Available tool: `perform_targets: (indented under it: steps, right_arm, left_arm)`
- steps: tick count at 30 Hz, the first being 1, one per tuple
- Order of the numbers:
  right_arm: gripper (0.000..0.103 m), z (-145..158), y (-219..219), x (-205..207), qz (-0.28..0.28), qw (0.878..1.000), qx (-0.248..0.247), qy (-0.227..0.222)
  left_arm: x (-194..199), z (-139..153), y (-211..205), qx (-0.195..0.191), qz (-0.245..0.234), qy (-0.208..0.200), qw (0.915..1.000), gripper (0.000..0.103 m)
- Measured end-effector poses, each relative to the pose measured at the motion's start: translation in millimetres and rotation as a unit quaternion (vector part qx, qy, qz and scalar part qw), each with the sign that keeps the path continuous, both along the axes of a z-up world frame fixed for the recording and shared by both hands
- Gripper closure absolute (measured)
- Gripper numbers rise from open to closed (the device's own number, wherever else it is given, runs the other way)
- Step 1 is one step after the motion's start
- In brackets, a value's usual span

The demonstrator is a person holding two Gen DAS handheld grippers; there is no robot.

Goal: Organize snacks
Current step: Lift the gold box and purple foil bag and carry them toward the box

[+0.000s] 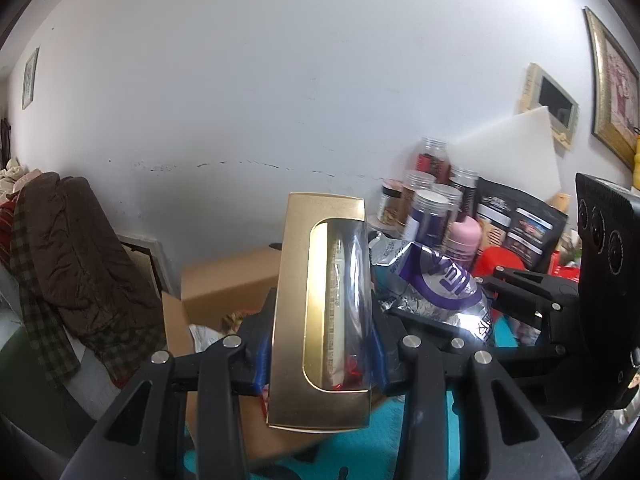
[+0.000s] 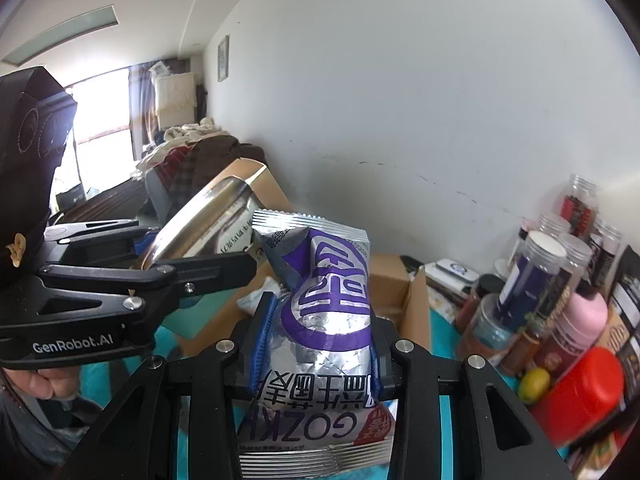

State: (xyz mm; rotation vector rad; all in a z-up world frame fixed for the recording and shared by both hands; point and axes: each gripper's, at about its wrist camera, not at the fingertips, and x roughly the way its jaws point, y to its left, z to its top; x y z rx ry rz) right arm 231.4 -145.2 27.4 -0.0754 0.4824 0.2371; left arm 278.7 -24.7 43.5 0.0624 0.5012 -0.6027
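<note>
White wall behind, teal cloth under an open cardboard box at centre frame. Left gripper clamps a gold window box, upright; right gripper clamps a crinkled silver-purple snack bag. Both are held aloft above the box. Best lower each in singly, keeping clear of the jars at right.

Left tool and right tool are raised side by side, each clamped shut on something.
</note>
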Motion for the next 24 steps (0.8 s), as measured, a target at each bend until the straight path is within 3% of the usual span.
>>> perform_targets:
  steps: [13, 24]
  right_arm:
    - [0.065, -28, -16, 80, -0.018, 0.998, 0.022, 0.053]
    - [0.065, -65, -21, 115, -0.040, 0.992, 0.030, 0.116]
  left_arm:
    - [77, -35, -13, 0.035, 0.049, 0.038, 0.9975, 0.065]
    - [113, -78, -24, 0.078, 0.069, 0.085, 0.9908, 0.065]
